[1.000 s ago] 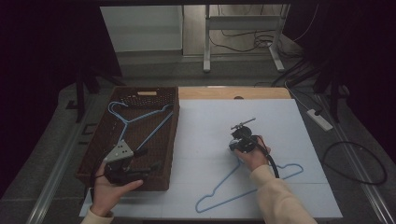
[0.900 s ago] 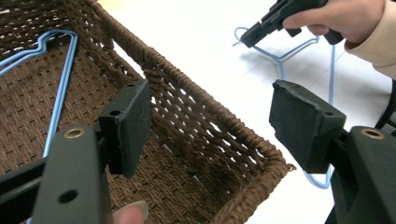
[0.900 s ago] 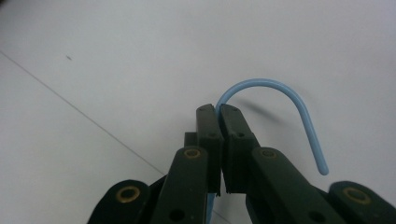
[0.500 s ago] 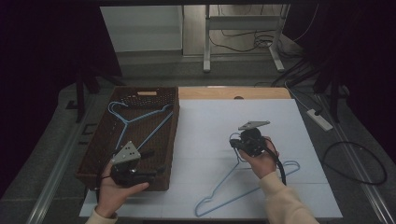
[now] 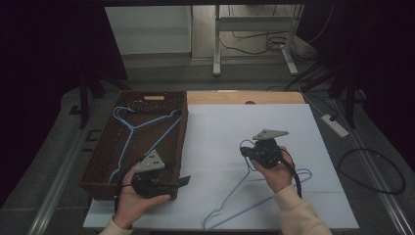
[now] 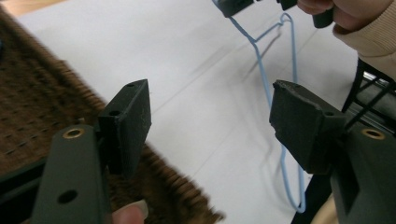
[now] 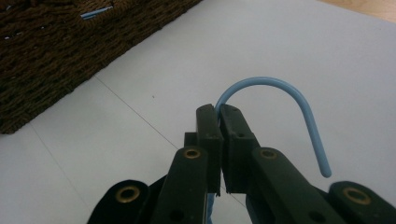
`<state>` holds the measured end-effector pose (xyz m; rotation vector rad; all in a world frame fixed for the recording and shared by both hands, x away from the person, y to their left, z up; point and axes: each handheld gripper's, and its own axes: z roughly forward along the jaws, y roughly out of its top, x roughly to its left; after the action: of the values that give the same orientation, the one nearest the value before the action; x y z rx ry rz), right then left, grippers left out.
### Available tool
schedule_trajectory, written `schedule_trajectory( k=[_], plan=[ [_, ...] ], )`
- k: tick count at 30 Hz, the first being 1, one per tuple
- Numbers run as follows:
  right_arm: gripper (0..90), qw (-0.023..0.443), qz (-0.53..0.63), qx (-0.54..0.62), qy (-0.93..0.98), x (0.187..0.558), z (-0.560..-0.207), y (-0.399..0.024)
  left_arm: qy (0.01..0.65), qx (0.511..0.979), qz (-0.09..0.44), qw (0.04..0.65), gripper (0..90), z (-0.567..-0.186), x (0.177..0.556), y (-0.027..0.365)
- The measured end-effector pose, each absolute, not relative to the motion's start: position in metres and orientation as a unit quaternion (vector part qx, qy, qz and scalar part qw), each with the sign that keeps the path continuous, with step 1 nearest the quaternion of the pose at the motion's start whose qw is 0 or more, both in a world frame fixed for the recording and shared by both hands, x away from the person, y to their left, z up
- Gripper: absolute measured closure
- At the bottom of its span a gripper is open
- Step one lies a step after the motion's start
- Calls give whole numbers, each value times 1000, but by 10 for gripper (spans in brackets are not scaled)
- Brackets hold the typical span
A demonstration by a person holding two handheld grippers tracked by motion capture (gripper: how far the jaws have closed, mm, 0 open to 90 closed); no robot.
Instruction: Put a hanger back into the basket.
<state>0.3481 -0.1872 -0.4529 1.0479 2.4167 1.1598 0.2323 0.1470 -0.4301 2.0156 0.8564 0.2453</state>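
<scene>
A light-blue wire hanger (image 5: 235, 197) lies on the white table sheet, its hook end raised. My right gripper (image 5: 244, 151) is shut on the neck just below the hook (image 7: 290, 95), and the jaws (image 7: 219, 114) stand pressed together on the wire. My left gripper (image 5: 184, 180) is held level at the near right corner of the brown woven basket (image 5: 100, 159), pointing right toward the hanger. Its jaws (image 6: 210, 121) stand wide open with nothing between them, and the hanger (image 6: 265, 86) lies beyond them. A second blue hanger (image 5: 142, 127) lies inside the basket.
The basket's wall (image 7: 51, 51) is close on the left of the right gripper. White sheet (image 5: 220, 127) covers the table; a bare wooden strip (image 5: 244, 97) runs along its far edge. A power strip (image 5: 334, 125) and cables lie on the floor to the right.
The right gripper has risen with the hanger's hook and drifted slightly right and nearer. The left gripper has moved right, from over the basket to its near right corner.
</scene>
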Motion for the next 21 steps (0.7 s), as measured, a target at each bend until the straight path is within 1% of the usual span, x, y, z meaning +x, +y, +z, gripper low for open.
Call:
schedule_trajectory(
  k=[21],
  plan=[
    [878, 128, 413, 358, 828, 347, -450, -188, 305, 856, 27, 416, 307, -449, 244, 66]
  ],
)
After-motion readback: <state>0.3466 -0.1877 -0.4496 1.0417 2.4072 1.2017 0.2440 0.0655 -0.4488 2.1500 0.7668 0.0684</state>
